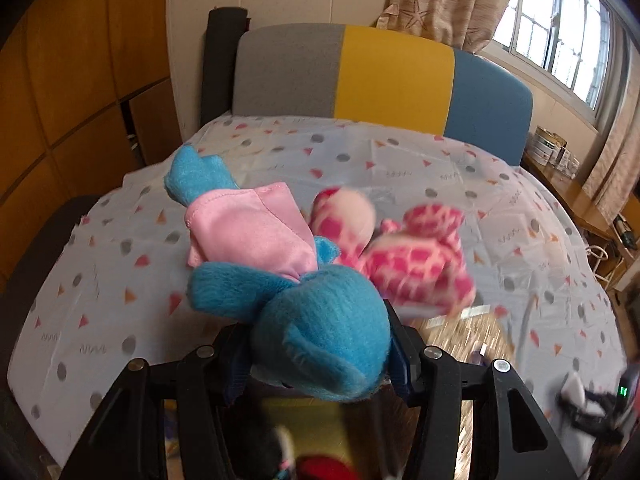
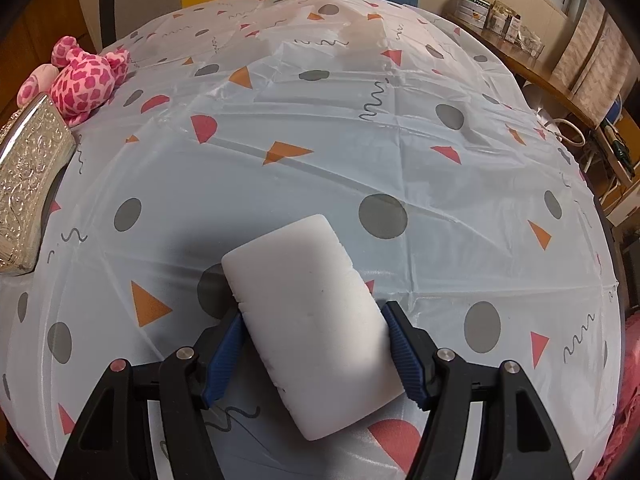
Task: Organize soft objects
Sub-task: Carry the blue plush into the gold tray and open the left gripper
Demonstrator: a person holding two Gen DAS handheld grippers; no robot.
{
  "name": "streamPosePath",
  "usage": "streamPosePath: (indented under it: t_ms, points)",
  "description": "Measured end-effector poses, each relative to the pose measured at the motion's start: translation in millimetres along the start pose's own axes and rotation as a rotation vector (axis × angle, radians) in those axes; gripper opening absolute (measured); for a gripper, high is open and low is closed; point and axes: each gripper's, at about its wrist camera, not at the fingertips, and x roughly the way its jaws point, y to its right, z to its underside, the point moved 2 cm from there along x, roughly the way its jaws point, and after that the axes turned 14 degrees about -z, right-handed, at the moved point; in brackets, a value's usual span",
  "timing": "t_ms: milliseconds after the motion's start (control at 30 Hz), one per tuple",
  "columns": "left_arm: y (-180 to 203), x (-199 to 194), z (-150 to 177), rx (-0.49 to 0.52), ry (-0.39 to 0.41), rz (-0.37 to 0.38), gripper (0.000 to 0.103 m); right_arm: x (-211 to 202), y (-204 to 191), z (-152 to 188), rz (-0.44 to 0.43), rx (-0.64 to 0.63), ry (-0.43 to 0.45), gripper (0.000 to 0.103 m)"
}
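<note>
The blue plush toy [image 1: 320, 344] looks soft and light; it is squeezed by its round end in the left gripper [image 1: 320, 364], lifted over the table edge near the pink spotted toy [image 1: 416, 264]; the white sponge [image 2: 312, 328] is pinched across its middle by the right gripper [image 2: 316, 352], low over the tablecloth [image 2: 360, 152].

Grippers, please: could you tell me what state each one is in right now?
Left gripper: closed on the blue plush toy.
Right gripper: closed on the white sponge.

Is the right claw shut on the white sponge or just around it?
Shut on it: both blue pads press the white sponge's sides.
</note>
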Motion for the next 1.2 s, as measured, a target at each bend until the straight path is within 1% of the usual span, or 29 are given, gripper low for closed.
streamPosePath:
  t_ms: [100, 233, 433, 533, 600, 833, 1000, 1200]
  points:
    - [-17.5, -8.6, 26.4, 0.007, 0.004, -0.007, 0.057, 0.7, -1.4, -0.4, 0.013, 0.013, -0.001, 0.069]
    - [-39.8, -21.7, 62.3, -0.008, 0.003, -0.002, 0.057, 1.9, -2.8, -1.0, 0.037, 0.035, -0.002, 0.068]
    - [-61.5, -37.0, 101.9, -0.023, 0.019, -0.016, 0.057, 2.4, -4.4, 0.0, 0.066, 0.07, 0.001, 0.068]
    - [-70.6, -45.0, 122.7, -0.019, 0.034, -0.036, 0.057, 2.1, -6.3, 1.4, 0.084, 0.079, 0.009, 0.068]
    - [-75.2, -50.4, 135.6, -0.006, 0.049, -0.065, 0.057, 2.2, -6.6, 1.6, 0.09, 0.087, 0.01, 0.068]
    - [-86.2, -60.7, 172.6, 0.005, 0.067, -0.104, 0.058, 2.1, -11.9, 2.8, 0.127, 0.107, 0.018, 0.066]
    - [-92.0, -57.2, 195.5, -0.014, 0.048, -0.113, 0.059, 1.5, -18.8, 5.3, 0.152, 0.125, 0.022, 0.063]
    - [-94.5, -44.5, 219.3, -0.035, 0.0, -0.106, 0.061, 0.5, -23.5, 7.1, 0.192, 0.149, 0.028, 0.063]
